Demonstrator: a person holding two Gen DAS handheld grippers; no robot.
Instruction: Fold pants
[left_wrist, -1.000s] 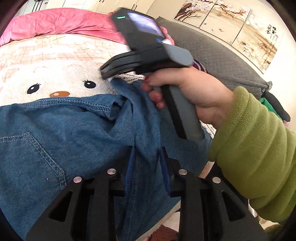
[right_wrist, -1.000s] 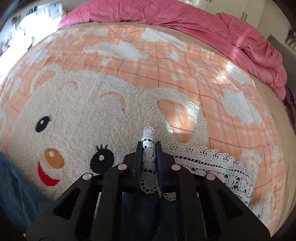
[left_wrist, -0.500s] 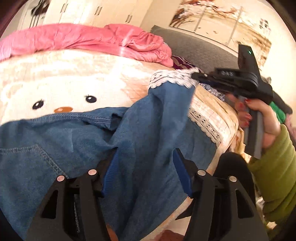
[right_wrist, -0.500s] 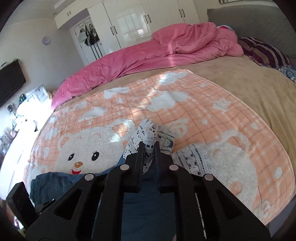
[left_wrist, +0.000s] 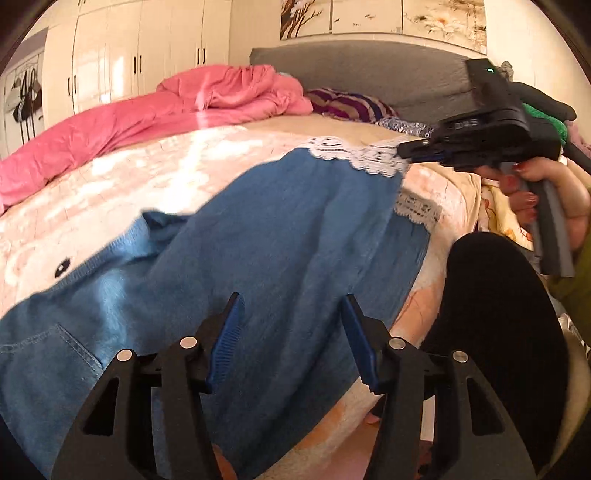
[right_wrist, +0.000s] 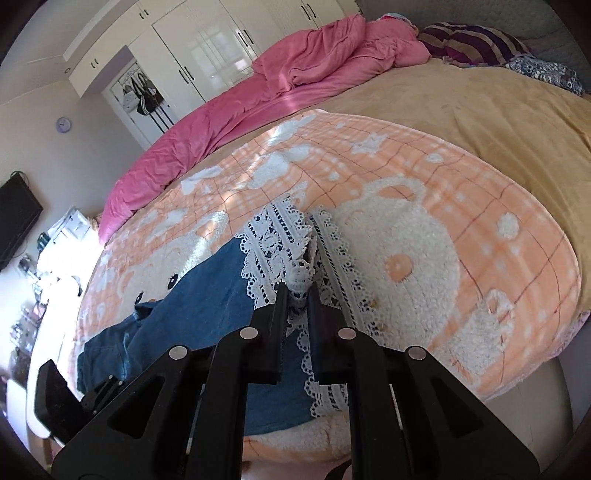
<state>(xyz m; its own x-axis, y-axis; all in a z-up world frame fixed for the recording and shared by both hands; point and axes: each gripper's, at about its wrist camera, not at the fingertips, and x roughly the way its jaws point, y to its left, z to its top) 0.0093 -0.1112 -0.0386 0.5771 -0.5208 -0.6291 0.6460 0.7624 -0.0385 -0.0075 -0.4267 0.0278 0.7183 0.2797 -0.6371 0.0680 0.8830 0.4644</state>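
Left tool (left_wrist: 291, 332): jaws spread and closing slightly; denim lies below and between them, pads not pressing it.
Pants (left_wrist: 258, 258): blue denim on the bed (right_wrist: 498, 122), waist end near the left tool, legs running away toward the lace hem (right_wrist: 280, 240).
Right tool (right_wrist: 297, 295): pressed together, pinching the lace hem, at the far end of the leg.
Long axis: left tool to right tool, leg drawn out.
Judgement: the right tool is the one placed to carry the hem.

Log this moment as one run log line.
stage: straightening leg | right gripper: shut on lace hem | left gripper: closing, nothing gripped, above denim pants
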